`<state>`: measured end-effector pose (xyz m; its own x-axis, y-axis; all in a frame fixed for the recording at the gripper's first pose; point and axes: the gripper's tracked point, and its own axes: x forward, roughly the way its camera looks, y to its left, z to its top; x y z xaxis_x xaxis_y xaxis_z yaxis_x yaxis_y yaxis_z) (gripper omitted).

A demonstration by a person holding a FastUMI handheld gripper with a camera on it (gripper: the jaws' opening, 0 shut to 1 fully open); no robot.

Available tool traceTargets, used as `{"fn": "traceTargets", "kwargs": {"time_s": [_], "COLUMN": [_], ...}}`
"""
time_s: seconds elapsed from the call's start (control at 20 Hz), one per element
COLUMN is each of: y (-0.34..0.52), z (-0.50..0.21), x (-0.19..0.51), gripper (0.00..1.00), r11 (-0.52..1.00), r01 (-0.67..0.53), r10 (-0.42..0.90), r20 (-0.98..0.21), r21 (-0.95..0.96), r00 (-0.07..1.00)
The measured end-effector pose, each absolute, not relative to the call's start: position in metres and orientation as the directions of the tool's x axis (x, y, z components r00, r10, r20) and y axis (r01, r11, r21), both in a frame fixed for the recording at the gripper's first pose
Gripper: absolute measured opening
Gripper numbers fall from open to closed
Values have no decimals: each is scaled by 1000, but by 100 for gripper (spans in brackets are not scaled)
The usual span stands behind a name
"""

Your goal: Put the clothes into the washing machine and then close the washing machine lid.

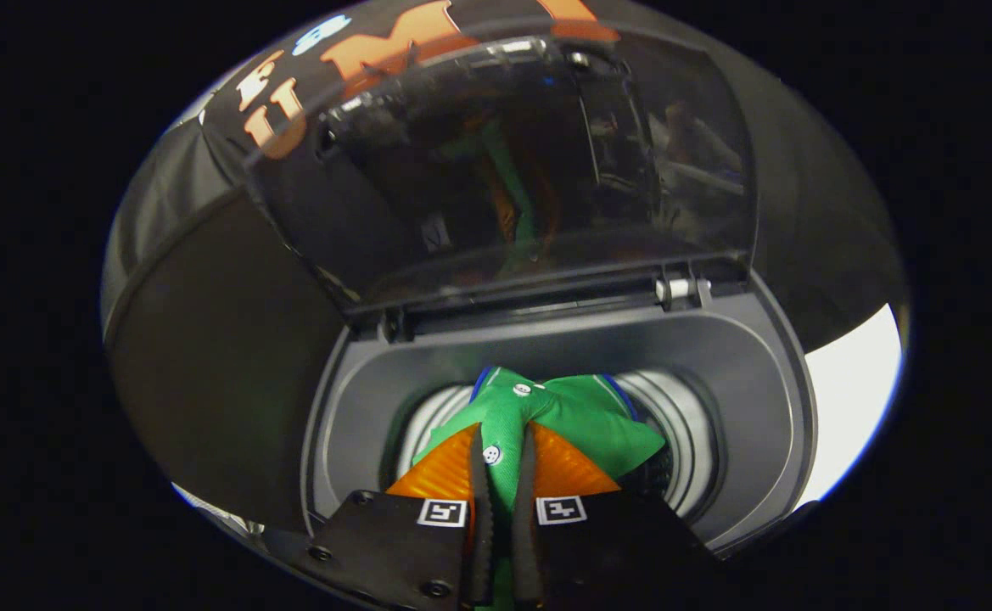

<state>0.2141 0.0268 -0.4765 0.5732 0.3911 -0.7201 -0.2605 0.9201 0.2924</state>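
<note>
My gripper (502,462) is shut on a green garment (572,416) with white buttons and a blue edge, pinched between both fingers. The cloth bunches out just ahead of the fingertips and hangs over the round drum opening (691,441) of a dark grey top-loading washing machine (767,373). The machine's tinted see-through lid (504,170) stands raised behind the opening, hinged at the back edge, and reflects the green cloth. How far the garment reaches down into the drum is hidden by the fingers.
Black booth cloth (207,356) hangs to the left and behind the machine. A white surface (852,399) shows to the right of the machine's body. The grey rim around the drum slopes inward on all sides.
</note>
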Motion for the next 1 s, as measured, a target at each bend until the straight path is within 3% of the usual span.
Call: {"fn": "traceTargets", "kwargs": {"time_s": [0.55,1.0], "y": [33,30], "z": [-529,-553], "x": [237,240], "gripper": [17,19], "r11": [957,968], "r01": [-206,-199], "r10": [278,221], "r20": [-852,-894], "r21": [206,152], "r00": [443,390]}}
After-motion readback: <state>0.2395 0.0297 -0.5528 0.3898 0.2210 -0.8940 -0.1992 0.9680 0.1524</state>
